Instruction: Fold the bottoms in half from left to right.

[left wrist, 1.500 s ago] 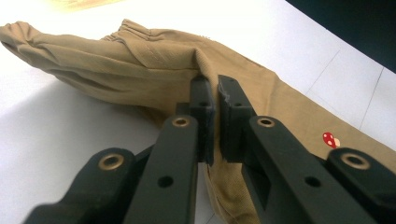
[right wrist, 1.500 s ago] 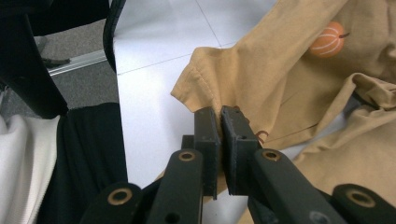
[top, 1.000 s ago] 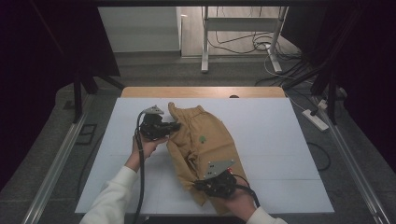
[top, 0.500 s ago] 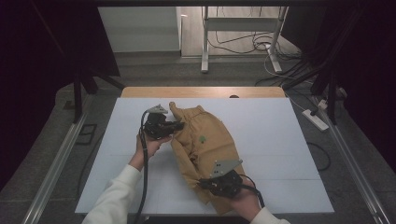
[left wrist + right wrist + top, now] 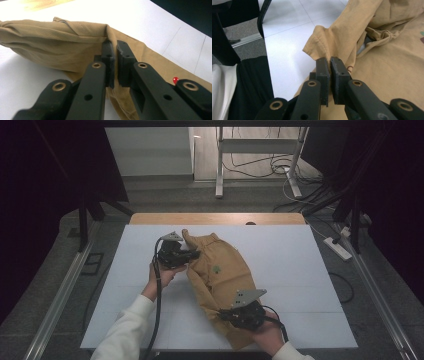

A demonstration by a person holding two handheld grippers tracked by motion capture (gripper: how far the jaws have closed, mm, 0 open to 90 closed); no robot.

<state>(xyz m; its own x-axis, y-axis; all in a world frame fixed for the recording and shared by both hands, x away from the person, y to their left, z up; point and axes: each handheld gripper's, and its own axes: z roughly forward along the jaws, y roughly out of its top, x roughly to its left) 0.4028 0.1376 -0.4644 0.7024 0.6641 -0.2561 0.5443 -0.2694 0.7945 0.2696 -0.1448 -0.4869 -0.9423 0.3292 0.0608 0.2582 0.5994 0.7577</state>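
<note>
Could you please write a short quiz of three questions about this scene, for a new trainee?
1. True or false: the left gripper is shut on the tan garment.
2. What does the right gripper pinch? A) a cable B) a stitched edge of the garment C) nothing
3. Fill in: the garment lies on a ____ table.

Key: 1 true. 2 B. 3 white.
</note>
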